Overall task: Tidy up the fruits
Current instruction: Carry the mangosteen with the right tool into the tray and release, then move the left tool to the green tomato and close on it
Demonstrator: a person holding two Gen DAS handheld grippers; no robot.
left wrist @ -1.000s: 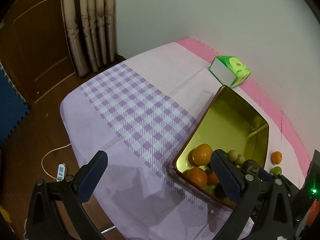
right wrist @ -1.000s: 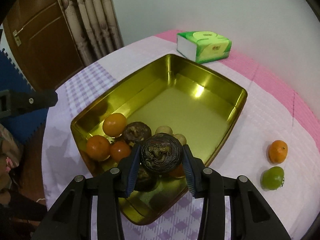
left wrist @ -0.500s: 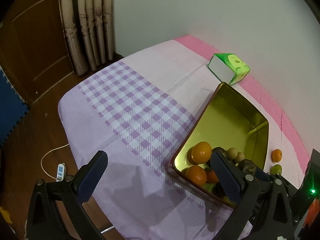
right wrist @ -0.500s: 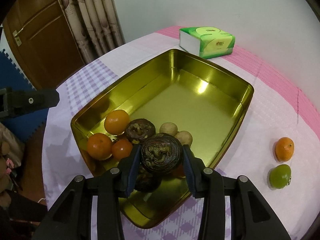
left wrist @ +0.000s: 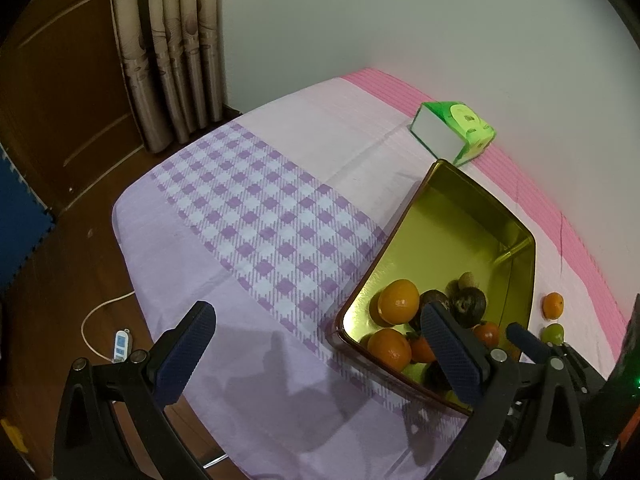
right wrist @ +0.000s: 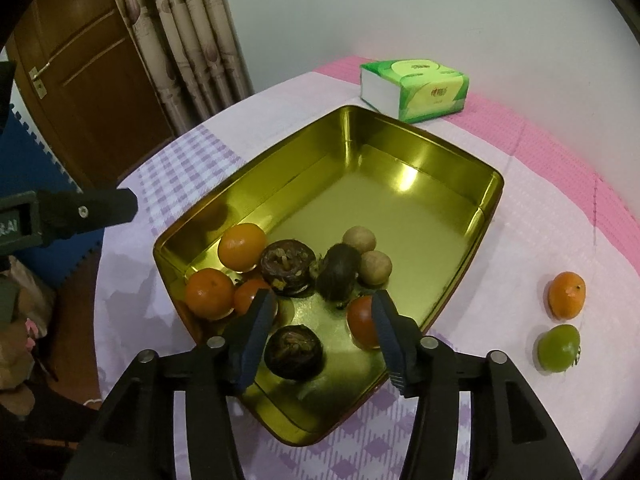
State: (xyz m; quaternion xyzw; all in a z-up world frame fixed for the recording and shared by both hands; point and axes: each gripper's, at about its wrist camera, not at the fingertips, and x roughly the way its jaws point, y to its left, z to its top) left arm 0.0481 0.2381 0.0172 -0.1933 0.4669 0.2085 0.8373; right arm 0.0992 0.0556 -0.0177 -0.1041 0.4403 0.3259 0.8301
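Plain white wall (left wrist: 400,20) behind. Patterned beige curtain (left wrist: 172,48) in the corner, brown wooden door (right wrist: 92,92) beside it. Dark wood floor (left wrist: 48,300), blue foam mat (left wrist: 20,216) at left edge. White cable (left wrist: 96,320) with small plug unit on floor. Dim indoor light.
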